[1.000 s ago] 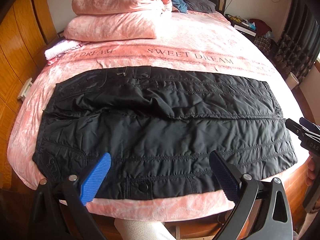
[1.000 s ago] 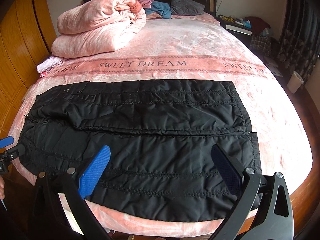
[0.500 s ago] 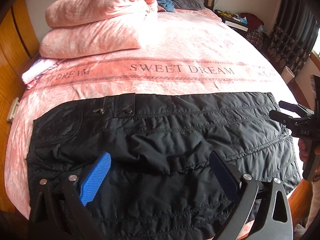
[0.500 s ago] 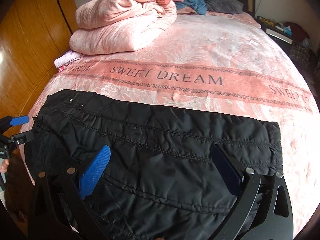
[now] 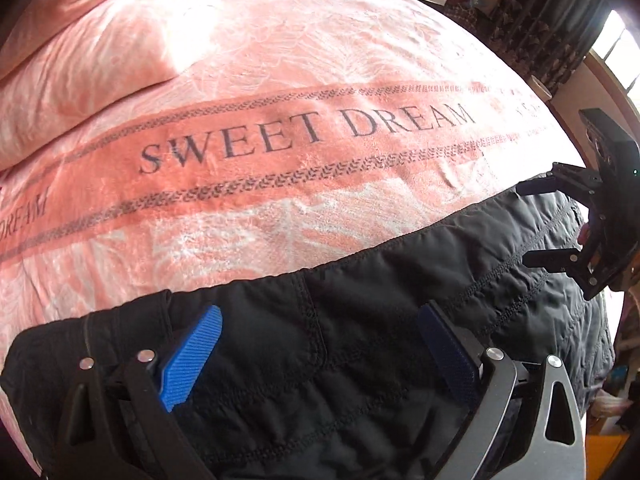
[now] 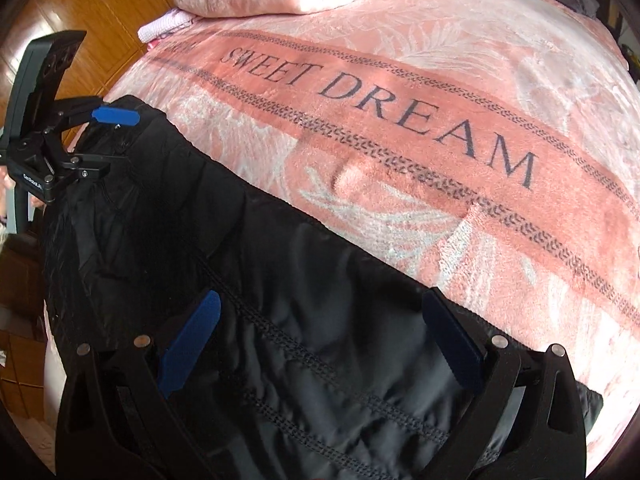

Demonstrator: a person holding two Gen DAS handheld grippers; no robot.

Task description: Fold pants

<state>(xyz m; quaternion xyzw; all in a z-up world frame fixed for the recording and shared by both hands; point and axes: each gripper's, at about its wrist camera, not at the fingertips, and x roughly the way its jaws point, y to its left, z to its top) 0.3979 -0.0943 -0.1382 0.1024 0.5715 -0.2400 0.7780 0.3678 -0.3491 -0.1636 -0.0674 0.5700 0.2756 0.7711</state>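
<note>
left gripper [image 5: 320, 356]: blue-padded jaws spread wide over black quilted nylon pants [image 5: 360, 320] | pink plush "SWEET DREAM" blanket [image 5: 280, 60]: 12 o'clock | right gripper [image 5: 532, 224]: 3 o'clock, spread at pants' edge

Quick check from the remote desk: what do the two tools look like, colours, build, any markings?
Both look alike: the left tool and right tool have black angular frames with triangular cut-outs, silver rivets, and ribbed blue pads on the fingers. Seen from the side in the right wrist view, the left tool's body carries small white lettering, too small to read. No cables or sleeves show.
</note>
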